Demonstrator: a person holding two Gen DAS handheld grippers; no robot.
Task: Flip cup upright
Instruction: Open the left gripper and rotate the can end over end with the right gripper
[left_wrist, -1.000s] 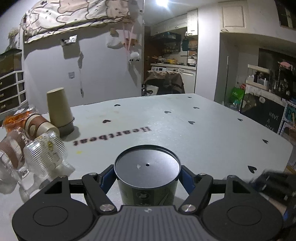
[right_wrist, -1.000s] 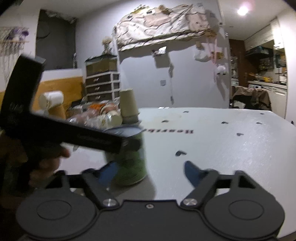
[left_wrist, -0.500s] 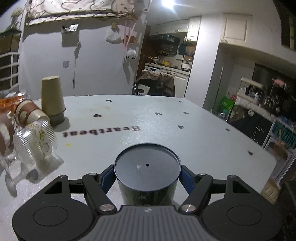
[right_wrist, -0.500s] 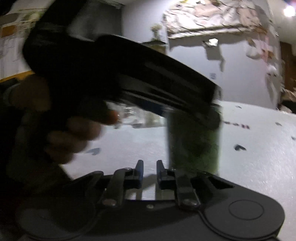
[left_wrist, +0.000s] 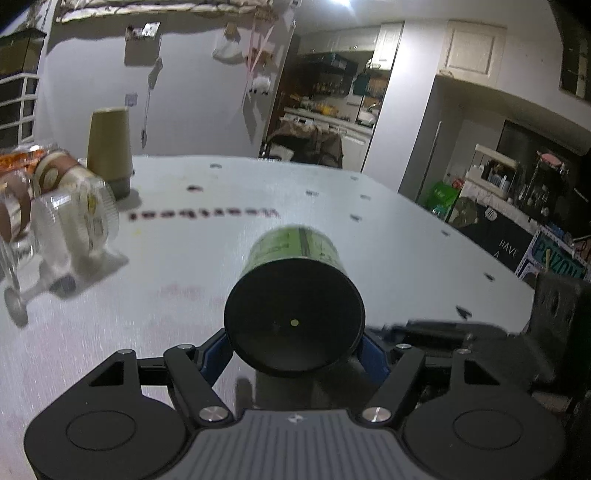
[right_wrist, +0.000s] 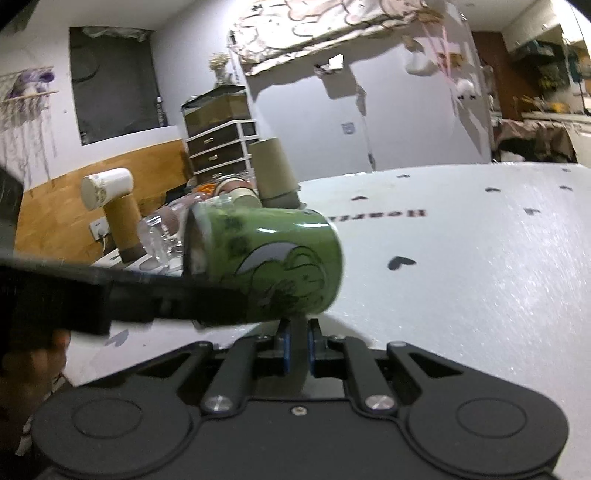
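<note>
The green cup with a dark base is held in my left gripper, whose blue pads clamp its sides near the base. It is lifted off the white table and tipped on its side, base toward the camera. In the right wrist view the same cup lies roughly horizontal above the table, with the left gripper's black body reaching in from the left. My right gripper sits just below the cup with its jaws nearly together and nothing between them.
An upside-down brown paper cup stands at the table's back left, next to clear plastic cups lying on their sides. In the right wrist view a white cup lies on a cardboard tube. Drawers stand behind.
The left gripper has lifted the green cup off the table and tipped it from upside down onto its side. The right gripper's jaws have closed from wide open to nearly together.
</note>
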